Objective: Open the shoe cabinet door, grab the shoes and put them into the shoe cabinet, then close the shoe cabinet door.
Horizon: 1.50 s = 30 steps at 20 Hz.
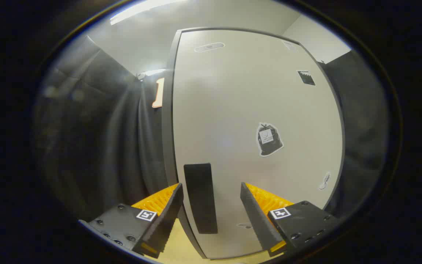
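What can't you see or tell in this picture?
- Inside of the cabinet: hidden behind the closed white door, gripper view.
- Sticker on the door: too small to read.
- Small marks near the door's top and lower right: too blurred to identify.
- Gripper: fingers open either side of the dark handle; whether they touch it is unclear.

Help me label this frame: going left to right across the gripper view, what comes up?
Black curtain → cabinet door's dark edge → black handle, between the open gripper fingers → trash-bag sticker → small black sticker → dark wall beyond the door.
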Tool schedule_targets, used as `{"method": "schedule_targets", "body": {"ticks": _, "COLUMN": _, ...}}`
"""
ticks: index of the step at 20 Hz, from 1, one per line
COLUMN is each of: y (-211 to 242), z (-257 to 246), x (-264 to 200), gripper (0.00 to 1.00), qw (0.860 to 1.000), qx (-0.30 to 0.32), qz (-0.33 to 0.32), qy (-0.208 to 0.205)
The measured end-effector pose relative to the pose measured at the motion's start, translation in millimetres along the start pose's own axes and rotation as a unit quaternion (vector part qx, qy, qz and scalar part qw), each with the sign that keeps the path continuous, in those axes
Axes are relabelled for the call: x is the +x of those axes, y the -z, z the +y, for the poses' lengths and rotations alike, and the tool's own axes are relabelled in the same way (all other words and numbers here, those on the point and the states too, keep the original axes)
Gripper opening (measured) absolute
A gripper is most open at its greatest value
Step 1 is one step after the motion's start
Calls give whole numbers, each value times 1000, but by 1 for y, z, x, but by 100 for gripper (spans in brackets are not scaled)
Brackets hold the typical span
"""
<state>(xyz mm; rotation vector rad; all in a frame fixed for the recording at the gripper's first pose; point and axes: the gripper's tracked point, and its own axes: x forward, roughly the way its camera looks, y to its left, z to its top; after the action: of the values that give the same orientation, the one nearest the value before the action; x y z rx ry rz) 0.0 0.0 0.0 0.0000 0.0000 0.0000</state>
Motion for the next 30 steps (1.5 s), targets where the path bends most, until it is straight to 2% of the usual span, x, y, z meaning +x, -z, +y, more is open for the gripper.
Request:
{"method": "schedule_targets", "body": {"ticks": 18, "y": 12, "z": -3, "x": 5, "gripper": 24, "qw": 1000, "qx": -2, "qz": 15, "qy": 4}}
{"method": "schedule_targets", "body": {"ticks": 19, "y": 13, "z": 6, "x": 6, "gripper": 24, "qw": 1000, "qx": 6, "qz": 17, "qy": -22}}
{"method": "schedule_targets", "body": {"ticks": 20, "y": 14, "z": 13, "x": 7, "gripper": 24, "qw": 999, "qx": 6, "qz": 15, "qy": -28}}
{"method": "schedule_targets", "body": {"ticks": 30, "y": 12, "z": 10, "x": -3, "gripper": 24, "qw": 1000, "qx": -14, "qz": 1, "qy": -23}}
